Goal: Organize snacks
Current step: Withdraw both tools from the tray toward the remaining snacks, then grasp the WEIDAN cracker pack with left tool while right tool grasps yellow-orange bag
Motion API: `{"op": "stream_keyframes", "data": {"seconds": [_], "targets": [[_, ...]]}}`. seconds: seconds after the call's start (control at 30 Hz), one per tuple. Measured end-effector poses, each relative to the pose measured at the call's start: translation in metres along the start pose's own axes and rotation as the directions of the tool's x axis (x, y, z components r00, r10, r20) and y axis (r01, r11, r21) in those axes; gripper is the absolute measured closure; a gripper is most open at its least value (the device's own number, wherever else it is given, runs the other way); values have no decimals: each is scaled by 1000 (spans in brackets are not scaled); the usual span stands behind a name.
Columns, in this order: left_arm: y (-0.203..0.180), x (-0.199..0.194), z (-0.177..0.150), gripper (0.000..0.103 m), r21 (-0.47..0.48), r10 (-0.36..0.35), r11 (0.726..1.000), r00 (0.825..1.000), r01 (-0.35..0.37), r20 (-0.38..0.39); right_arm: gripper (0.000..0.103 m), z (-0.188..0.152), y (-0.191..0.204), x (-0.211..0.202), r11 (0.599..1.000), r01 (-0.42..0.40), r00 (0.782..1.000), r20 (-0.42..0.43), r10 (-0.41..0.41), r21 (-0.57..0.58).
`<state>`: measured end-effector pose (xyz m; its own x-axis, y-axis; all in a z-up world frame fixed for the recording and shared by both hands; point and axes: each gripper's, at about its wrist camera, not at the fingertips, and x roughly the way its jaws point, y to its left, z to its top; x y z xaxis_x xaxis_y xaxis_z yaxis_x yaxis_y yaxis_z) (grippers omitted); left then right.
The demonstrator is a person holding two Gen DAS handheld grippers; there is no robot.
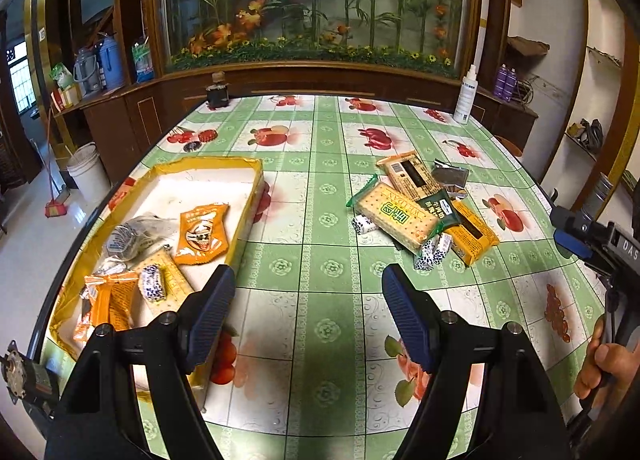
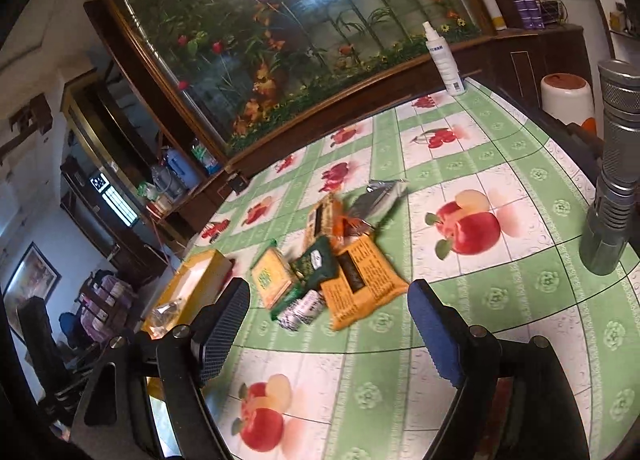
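At left, a yellow-rimmed tray (image 1: 256, 179) on the fruit-print tablecloth (image 1: 320, 219) holds orange sachets (image 1: 202, 234), a cracker pack and wrapped candies. The left gripper (image 1: 308, 292) hovers beside the tray, jaws spread and empty. At right lies the loose snack pile (image 2: 324, 272), topped by a green-edged cracker packet (image 1: 394, 215); the right gripper (image 2: 328, 300) faces it, likewise parted and empty, near a metal flashlight (image 2: 614, 179).

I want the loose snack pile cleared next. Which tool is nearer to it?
Right. The right tool faces the snack pile just ahead of its open fingers. The left tool sits farther back, beside the yellow box, with the pile off to its right.
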<state>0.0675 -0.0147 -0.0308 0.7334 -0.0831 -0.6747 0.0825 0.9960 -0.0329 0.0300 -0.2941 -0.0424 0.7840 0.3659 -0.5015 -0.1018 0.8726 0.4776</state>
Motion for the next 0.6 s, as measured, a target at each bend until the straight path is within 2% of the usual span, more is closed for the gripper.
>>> {"op": "stream_keyframes", "data": {"seconds": [0.17,0.3,0.4,0.6], "targets": [[-16,21,8,27,-14,-67,998,997,66,-50,19,-5,1,10,996,53,998,-39,-56,-66],[-34,43,21,27,-73,-143,988,986,137,-84,19,-8,4,21,992,78,995,-60,-85,-104],[-44,64,30,27,-136,-156,981,982,141,-108,19,-8,2,27,989,95,992,-70,-104,-110],[-61,105,40,28,-189,-114,979,979,81,-167,19,-3,-10,42,987,122,986,-104,-132,-101]]}}
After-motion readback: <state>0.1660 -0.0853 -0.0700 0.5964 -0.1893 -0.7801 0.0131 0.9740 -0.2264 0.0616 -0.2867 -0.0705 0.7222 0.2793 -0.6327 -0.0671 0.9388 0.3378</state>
